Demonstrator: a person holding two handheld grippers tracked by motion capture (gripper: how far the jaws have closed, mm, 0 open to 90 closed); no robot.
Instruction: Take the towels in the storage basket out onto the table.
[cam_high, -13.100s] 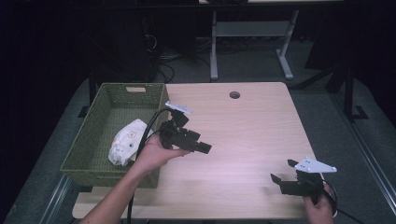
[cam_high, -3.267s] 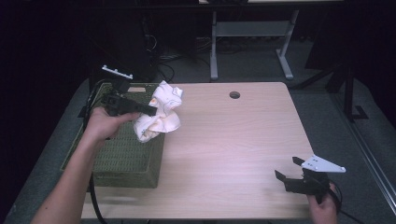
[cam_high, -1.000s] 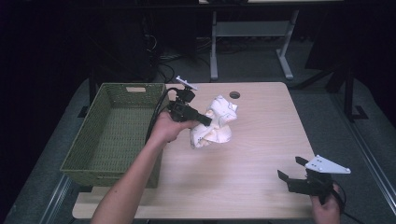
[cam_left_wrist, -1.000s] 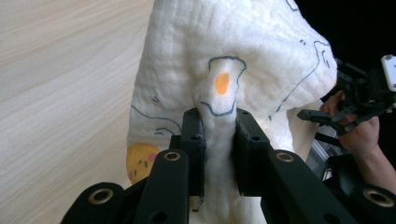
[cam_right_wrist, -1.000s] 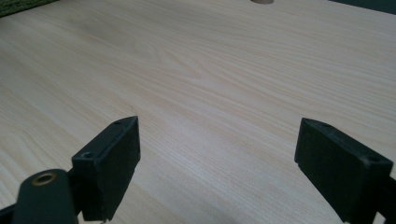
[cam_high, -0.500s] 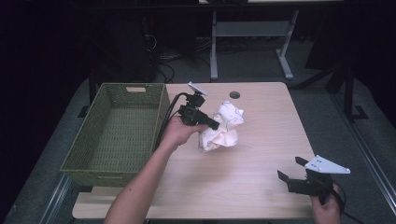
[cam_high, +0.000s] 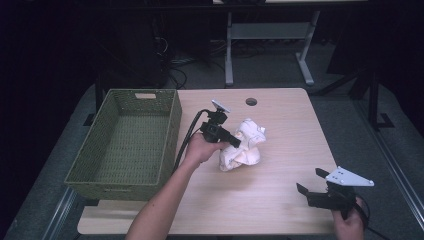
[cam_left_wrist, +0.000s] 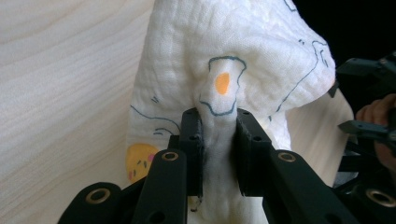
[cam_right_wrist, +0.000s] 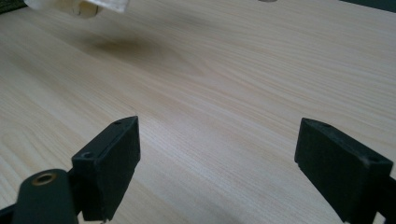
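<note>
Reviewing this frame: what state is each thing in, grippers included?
Left gripper: shut on a fold of the cloth.
Cloth: bunched up, lower part on the table, out of the basket.
Basket: upright, nothing inside.
Right gripper: open, nothing between its jaws, low over the table.

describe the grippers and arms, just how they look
Both grippers are black, each with two blocky flat-faced jaws on linked bars joined by brass-ringed pivots. The left gripper trails a black cable and carries a small grey plate. The right gripper has a larger grey three-cornered plate. The left forearm is bare, no sleeve.
</note>
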